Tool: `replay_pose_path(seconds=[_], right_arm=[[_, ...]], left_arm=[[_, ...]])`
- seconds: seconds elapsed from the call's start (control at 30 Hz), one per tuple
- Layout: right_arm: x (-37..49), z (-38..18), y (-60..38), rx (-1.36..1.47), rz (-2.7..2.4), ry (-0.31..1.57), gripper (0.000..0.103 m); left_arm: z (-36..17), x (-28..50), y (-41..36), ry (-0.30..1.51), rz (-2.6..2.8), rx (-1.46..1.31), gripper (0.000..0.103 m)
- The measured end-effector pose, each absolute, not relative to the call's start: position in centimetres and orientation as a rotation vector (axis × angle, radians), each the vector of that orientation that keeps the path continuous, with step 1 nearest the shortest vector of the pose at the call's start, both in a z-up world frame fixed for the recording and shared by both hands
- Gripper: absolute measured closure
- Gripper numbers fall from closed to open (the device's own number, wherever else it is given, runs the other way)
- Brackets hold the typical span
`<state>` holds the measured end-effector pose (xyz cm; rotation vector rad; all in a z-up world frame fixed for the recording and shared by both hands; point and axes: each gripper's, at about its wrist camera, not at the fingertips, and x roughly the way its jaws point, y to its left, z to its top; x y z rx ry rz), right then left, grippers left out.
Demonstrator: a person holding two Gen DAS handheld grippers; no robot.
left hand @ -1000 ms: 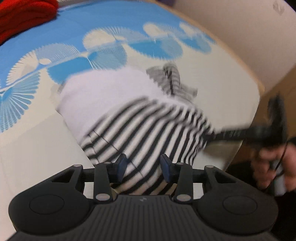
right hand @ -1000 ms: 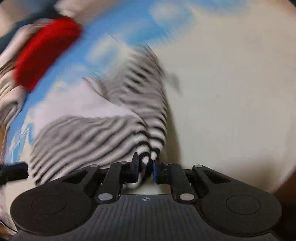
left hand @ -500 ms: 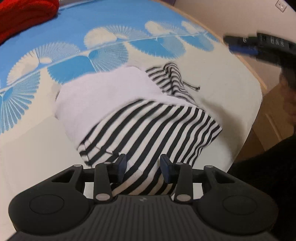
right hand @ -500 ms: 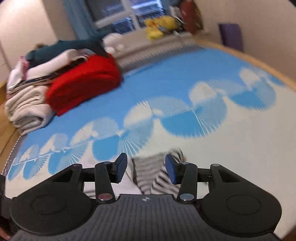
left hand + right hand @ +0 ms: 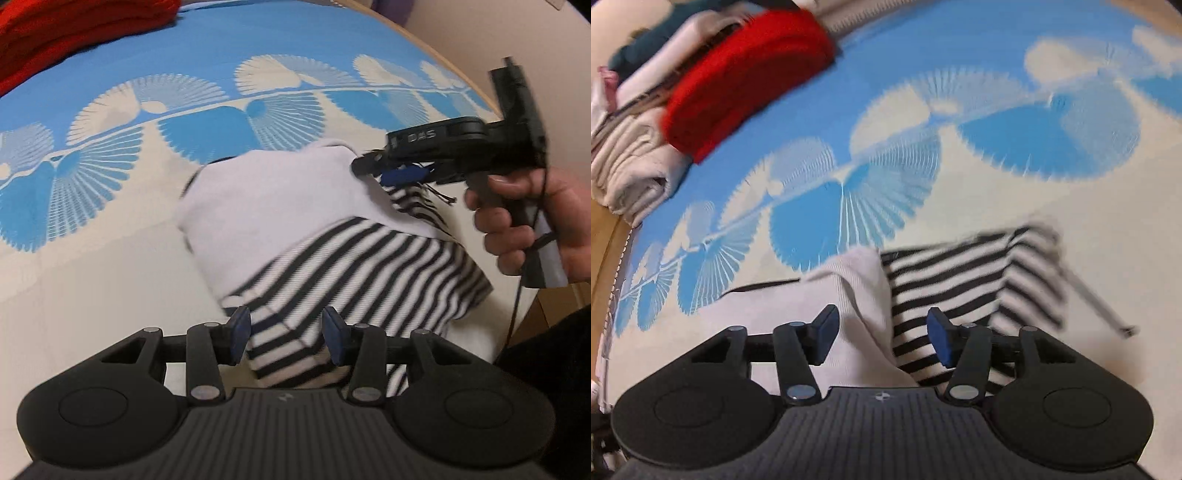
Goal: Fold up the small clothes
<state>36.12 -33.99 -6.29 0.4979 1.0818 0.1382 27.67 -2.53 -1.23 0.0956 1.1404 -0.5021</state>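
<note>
A small garment, part white [image 5: 280,206] and part black-and-white striped [image 5: 369,273], lies folded on a blue and cream bedspread [image 5: 110,280]. My left gripper [image 5: 286,336] hovers over its near striped edge. Its jaws are opening, with cloth lying below the gap and neither pad pressing on it. My right gripper [image 5: 376,168], held by a hand [image 5: 517,218], sits at the garment's far edge. In the right wrist view the right gripper [image 5: 882,336] is opening over the seam between the white cloth [image 5: 849,295] and the stripes [image 5: 960,280], gripping nothing. A drawstring [image 5: 1100,306] trails to the right.
A folded red garment [image 5: 746,81] lies at the far side on a pile of pale folded clothes [image 5: 631,166]. A wooden bed edge [image 5: 605,251] runs along the left. In the left wrist view a dark sleeve [image 5: 546,369] is at the lower right.
The right gripper let go of the striped cloth, swung up and away, then came back low over the garment's far edge with its jaws apart. The left gripper shifted a little.
</note>
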Motion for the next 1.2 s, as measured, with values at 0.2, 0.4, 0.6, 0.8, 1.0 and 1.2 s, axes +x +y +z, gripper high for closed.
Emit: replay_pose_path(seconds=[0.2, 0.4, 0.6, 0.8, 1.0, 1.2], right_arm=[[37.2, -8.2, -32.6, 0.539, 0.182, 1.134, 0.08], [35.9, -5.1, -36.5, 0.578, 0.066, 1.025, 0.094], [34.6, -5.1, -36.0, 0.396, -0.01, 1.057, 0.072], [29.7, 0.5, -37.6, 0.309, 0.17, 0.862, 0.064], [24.0, -2.3, -35.2, 0.027, 0.515, 1.053, 0.066], [22.7, -7.4, -35.2, -0.126, 0.5, 1.229, 0.068]], left_arm=[[-0.7, 28.4, -0.7, 1.12, -0.468, 0.053, 0.056], [0.5, 29.2, 0.3, 1.08, -0.408, -0.008, 0.056], [0.1, 29.1, 0.1, 1.092, -0.366, -0.005, 0.056], [0.5, 29.8, -0.6, 1.05, -0.332, -0.037, 0.056], [0.8, 31.4, -2.3, 0.996, -0.308, -0.07, 0.059], [-0.6, 33.1, -4.6, 0.986, -0.341, -0.068, 0.074]])
